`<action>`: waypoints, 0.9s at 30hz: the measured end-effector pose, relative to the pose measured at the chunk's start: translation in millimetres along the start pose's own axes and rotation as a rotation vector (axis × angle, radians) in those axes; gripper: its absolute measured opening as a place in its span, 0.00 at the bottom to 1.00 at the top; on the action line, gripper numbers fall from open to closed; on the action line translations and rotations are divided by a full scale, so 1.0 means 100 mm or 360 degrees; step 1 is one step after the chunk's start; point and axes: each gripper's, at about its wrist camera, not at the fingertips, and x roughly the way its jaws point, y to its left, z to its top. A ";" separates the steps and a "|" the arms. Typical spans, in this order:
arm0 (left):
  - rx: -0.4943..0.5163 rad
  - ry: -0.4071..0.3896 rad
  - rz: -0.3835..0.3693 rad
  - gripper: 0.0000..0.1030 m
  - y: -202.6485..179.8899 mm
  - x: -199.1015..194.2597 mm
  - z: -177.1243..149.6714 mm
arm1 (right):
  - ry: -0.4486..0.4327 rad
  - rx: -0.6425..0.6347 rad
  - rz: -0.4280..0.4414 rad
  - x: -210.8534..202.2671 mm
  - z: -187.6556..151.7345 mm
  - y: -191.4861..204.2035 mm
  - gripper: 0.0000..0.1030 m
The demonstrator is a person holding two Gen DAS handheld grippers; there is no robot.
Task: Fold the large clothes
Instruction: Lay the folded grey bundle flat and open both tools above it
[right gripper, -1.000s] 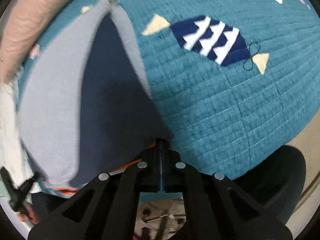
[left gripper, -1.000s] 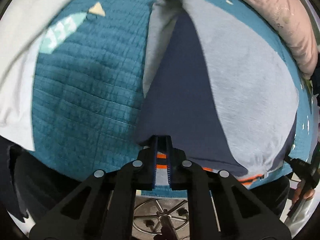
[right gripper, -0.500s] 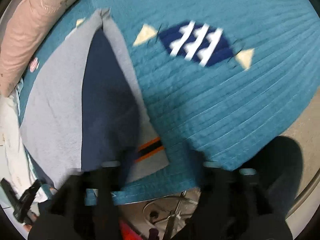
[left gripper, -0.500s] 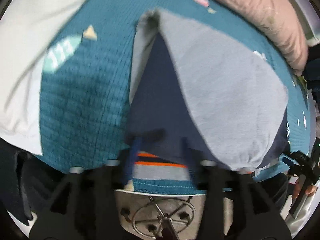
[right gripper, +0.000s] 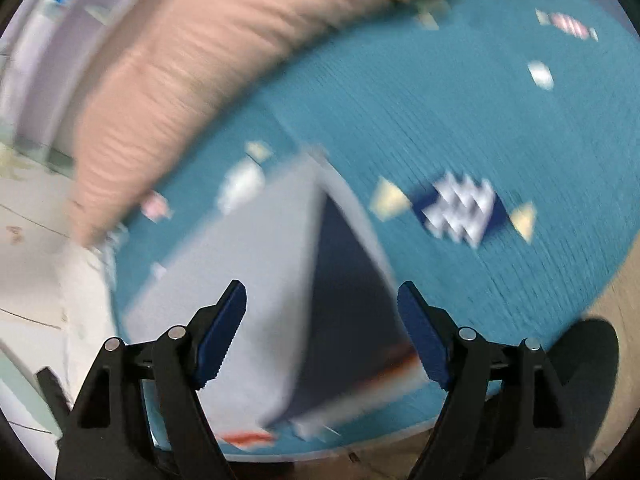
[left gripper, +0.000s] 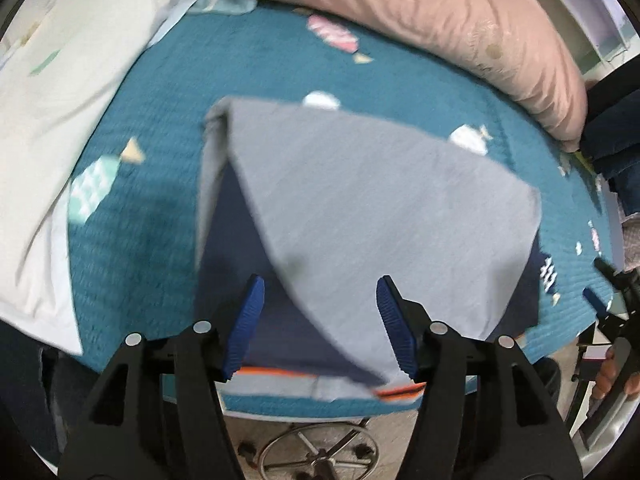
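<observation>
Both hand-held grippers, left [left gripper: 318,320] and right [right gripper: 322,330], have released the garment [left gripper: 380,216], now gaping wide.

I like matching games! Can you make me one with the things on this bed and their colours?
Things:
1. garment
2. quilt
3. long cushion
4. pillow

Colours:
A. white
B. grey and navy with an orange stripe
C. pink
D. teal

Pairs: 1-B, 2-D, 3-C, 4-A
</observation>
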 end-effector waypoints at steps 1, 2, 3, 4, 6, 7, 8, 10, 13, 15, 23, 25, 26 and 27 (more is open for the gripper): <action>0.0017 -0.0014 -0.0011 0.58 -0.08 0.00 0.07 | -0.0065 -0.0044 0.0039 -0.08 0.06 0.18 0.73; 0.0033 -0.0027 -0.0017 0.58 -0.15 0.02 0.13 | -0.0076 -0.0086 0.0083 -0.09 0.10 0.31 0.73; 0.0052 -0.0041 -0.0020 0.58 -0.21 0.03 0.20 | -0.0059 -0.0145 0.0130 0.02 0.15 0.54 0.72; 0.0070 -0.0052 -0.0018 0.57 -0.28 0.06 0.27 | -0.0016 -0.0231 0.0164 0.16 0.19 0.79 0.70; 0.0085 -0.0066 0.0002 0.54 -0.38 0.15 0.40 | 0.0046 -0.0353 0.0178 0.36 0.18 1.06 0.49; 0.0088 -0.0072 0.0020 0.47 -0.42 0.20 0.47 | 0.0080 -0.0380 0.0191 0.50 0.19 1.20 0.45; 0.0090 -0.0075 0.0027 0.41 -0.44 0.23 0.50 | 0.0153 -0.0403 0.0217 0.69 0.19 1.33 0.38; 0.0082 -0.0069 0.0041 0.34 -0.49 0.36 0.62 | 0.0255 -0.0430 0.0204 0.98 0.16 1.44 0.29; 0.0099 -0.0053 0.0069 0.18 -0.51 0.53 0.72 | 0.0361 -0.0460 0.0167 1.39 0.09 1.57 0.18; 0.0118 -0.0031 0.0091 0.15 -0.53 0.70 0.80 | 0.0421 -0.0456 0.0117 1.61 0.05 1.61 0.13; 0.0126 0.0063 0.0103 0.03 -0.38 1.18 0.93 | 0.0551 -0.0449 0.0032 2.13 0.01 1.44 0.00; 0.0132 0.0040 0.0137 0.03 -0.31 1.13 0.94 | 0.0520 -0.0454 -0.0022 2.06 0.12 1.29 0.00; 0.0152 0.0004 0.0257 0.03 -0.24 1.08 0.94 | 0.0479 -0.0472 -0.0087 2.01 0.17 1.20 0.00; 0.0172 -0.0023 0.0347 0.03 -0.15 1.05 0.94 | 0.0466 -0.0468 -0.0095 1.97 0.22 1.12 0.00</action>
